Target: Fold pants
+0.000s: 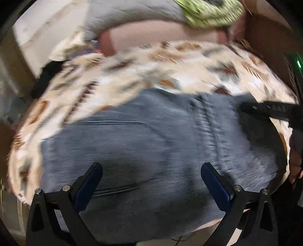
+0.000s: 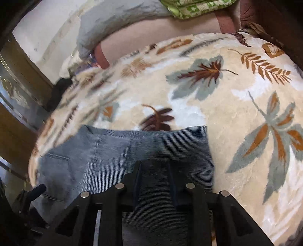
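Observation:
Grey-blue corduroy pants (image 1: 144, 143) lie spread on a leaf-patterned blanket (image 1: 189, 62). My left gripper (image 1: 151, 170) is wide open just above the pants and holds nothing. In the right wrist view the pants (image 2: 106, 151) lie folded over at the near left. My right gripper (image 2: 154, 168) hovers over their right part with its jaws partly open and cloth showing in the gap. The right gripper's finger (image 1: 265, 109) shows at the right edge of the left wrist view, over the pants.
The blanket (image 2: 236, 113) covers the bed to the right. A grey pillow (image 2: 106, 24) and a green patterned cloth (image 2: 197, 7) lie at the far end. A pink sheet (image 2: 161, 32) shows beyond the blanket. A wooden frame (image 2: 17, 132) runs along the left.

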`<state>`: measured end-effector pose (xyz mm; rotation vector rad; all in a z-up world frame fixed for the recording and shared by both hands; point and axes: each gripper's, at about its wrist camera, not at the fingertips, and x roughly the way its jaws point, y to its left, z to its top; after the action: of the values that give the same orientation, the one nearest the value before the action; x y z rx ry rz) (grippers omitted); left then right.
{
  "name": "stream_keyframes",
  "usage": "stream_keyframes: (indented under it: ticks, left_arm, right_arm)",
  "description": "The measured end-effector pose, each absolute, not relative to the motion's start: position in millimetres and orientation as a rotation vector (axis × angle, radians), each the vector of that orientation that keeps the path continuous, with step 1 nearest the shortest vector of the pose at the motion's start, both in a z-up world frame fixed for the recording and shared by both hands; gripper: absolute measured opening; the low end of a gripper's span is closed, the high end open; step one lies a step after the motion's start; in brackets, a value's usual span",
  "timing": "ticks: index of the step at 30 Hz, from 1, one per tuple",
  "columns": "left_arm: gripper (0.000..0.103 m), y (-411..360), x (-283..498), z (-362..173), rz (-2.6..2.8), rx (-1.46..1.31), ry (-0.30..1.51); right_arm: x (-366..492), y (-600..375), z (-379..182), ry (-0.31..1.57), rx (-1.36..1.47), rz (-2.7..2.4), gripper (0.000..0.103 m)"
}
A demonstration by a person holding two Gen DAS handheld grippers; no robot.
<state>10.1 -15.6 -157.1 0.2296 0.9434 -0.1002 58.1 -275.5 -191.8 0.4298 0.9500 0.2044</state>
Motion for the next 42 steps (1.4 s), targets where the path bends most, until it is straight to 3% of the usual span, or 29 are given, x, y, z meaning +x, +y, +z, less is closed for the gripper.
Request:
stream_keyframes:
  ticks: [7, 14, 26, 32, 34, 35, 36, 37, 39, 42]
  left_arm:
    - [0.103, 126.9, 2.1, -123.4, 0.18, 0.046, 0.906]
    - [0.103, 221.1, 16.4, -144.0, 0.266, -0.187, 1.004]
    - [0.103, 225.3, 52.6, -200.6, 0.197, -0.397, 1.194]
    - [0.102, 214.9, 50.1, -202.9, 0.139, -0.449, 1.185]
    - [0.094, 206.2, 52.0, -198.0, 0.08, -0.428, 1.165]
    - [0.073, 199.3, 52.8, -196.4, 0.067, -0.396, 1.162]
    - [0.062, 195.3, 54.7, -195.9, 0.063, -0.373, 1.163]
    - [0.059, 188.3, 56.0, -193.6, 0.067, -0.34, 1.158]
    - [0.04, 180.9, 56.8, -189.3, 0.072, -0.315, 1.148]
    - [0.03, 171.1, 56.3, -176.3, 0.066, -0.262, 1.122]
  right_arm:
    - [24.7, -221.3, -166.1, 0.841, 0.375, 0.413, 0.03]
    - [-10.8, -186.5, -172.5, 0.862, 0.268, 0.498, 0.03]
    - [-5.0, -196.8, -180.6, 0.879, 0.302, 0.481, 0.03]
    - [1.1, -201.7, -183.0, 0.884, 0.326, 0.46, 0.03]
    - [2.5, -204.3, -183.7, 0.883, 0.34, 0.452, 0.03]
    - [2.3, -205.0, -183.2, 0.877, 0.343, 0.451, 0.03]
    - [2.1, -205.9, -182.1, 0.872, 0.346, 0.452, 0.03]
    - [1.9, -207.0, -180.8, 0.864, 0.349, 0.452, 0.03]
    - [1.2, -208.8, -179.2, 0.854, 0.353, 0.451, 0.03]
    - [0.6, -212.0, -178.4, 0.849, 0.36, 0.446, 0.03]
